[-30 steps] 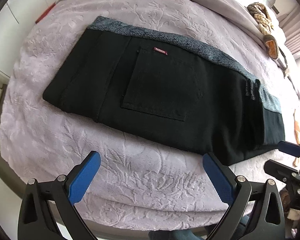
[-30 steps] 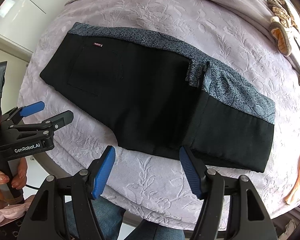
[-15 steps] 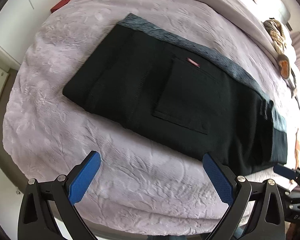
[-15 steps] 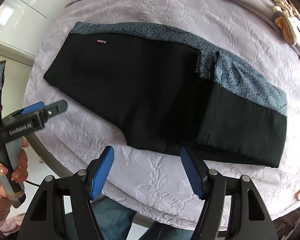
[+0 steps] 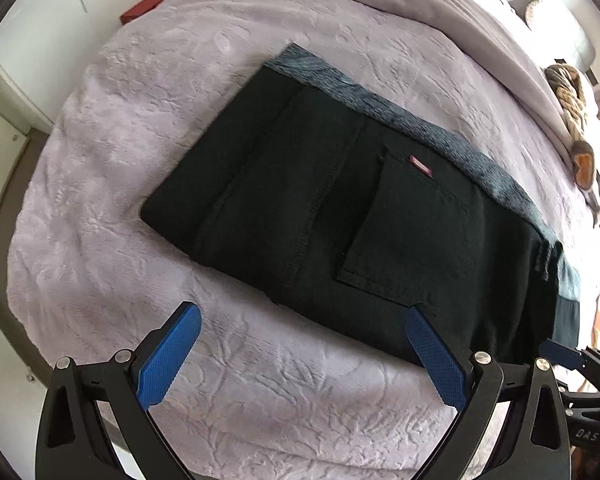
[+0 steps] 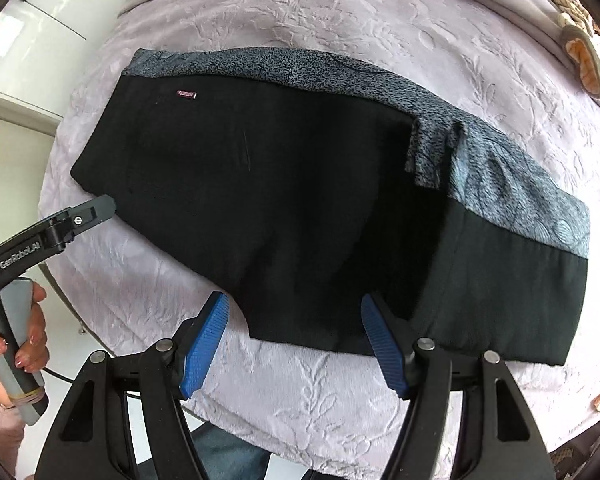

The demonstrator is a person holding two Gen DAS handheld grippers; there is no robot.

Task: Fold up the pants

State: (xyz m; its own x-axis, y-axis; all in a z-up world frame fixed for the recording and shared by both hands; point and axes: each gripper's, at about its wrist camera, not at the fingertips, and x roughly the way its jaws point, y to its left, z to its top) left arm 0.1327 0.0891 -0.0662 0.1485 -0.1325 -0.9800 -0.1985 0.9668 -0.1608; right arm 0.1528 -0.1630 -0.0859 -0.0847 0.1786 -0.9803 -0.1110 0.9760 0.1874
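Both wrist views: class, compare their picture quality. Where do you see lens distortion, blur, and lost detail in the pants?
Left wrist view: fisheye bends the bed cover outward; the pants look slightly soft, yet seams and pocket stitching still show. Right wrist view: equally curved, sharper; the pants' black cloth is one dark mass, while the grey patterned band stays crisp.

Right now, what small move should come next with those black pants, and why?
Probably ease the right hand-held gripper forward onto the near edge of the pants: both it and the left hand-held gripper are open and empty, and the pants lie flat on the bedspread.
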